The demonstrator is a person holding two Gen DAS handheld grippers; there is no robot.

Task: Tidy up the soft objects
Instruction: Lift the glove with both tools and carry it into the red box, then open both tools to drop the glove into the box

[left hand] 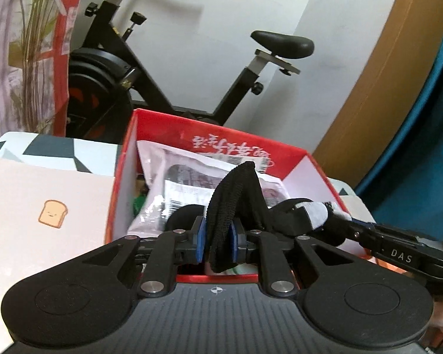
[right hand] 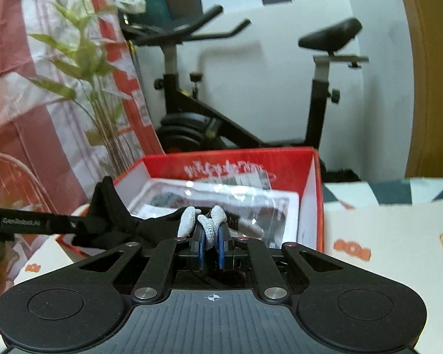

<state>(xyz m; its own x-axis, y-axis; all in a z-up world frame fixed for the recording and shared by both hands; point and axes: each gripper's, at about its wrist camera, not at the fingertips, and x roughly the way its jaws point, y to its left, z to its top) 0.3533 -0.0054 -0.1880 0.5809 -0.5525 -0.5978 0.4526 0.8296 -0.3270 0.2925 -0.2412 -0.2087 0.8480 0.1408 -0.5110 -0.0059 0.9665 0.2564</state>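
Noted one black sock with a grey toe [left hand: 236, 203], stretched between both grippers above the red cardboard box [left hand: 280, 144]. Left gripper [left hand: 217, 240] clamped on the black cuff end, blue pads pressing the knit from either side, cuff standing up in a loose fold over the jaws. Right gripper [right hand: 211, 246] fully closed on the grey toe end, light knit bunched up between its pads. Sock body seen hanging across the near part of the box, apparently clear of the contents, though contact with them could not be ruled out from these views. Box already holding flat clear-plastic packets with printed inserts [right hand: 221, 203]; contents of the packets hard to make out, possibly more packaged socks. Something green glimpsed low at the box's left inner wall [left hand: 138, 203], too hidden to identify. Box resting on a table with a geometric-print cover [right hand: 398, 191]; pale mat with a toast cartoon [left hand: 51, 214] lying beside the box. Exercise bike [left hand: 162, 67] and potted plant [right hand: 82, 59] in the background, not involved. Judged: sock carried to the box but not yet released, so this item still unplaced; lowering, perhaps folding, and letting go remained. No other loose soft items seen on the table.
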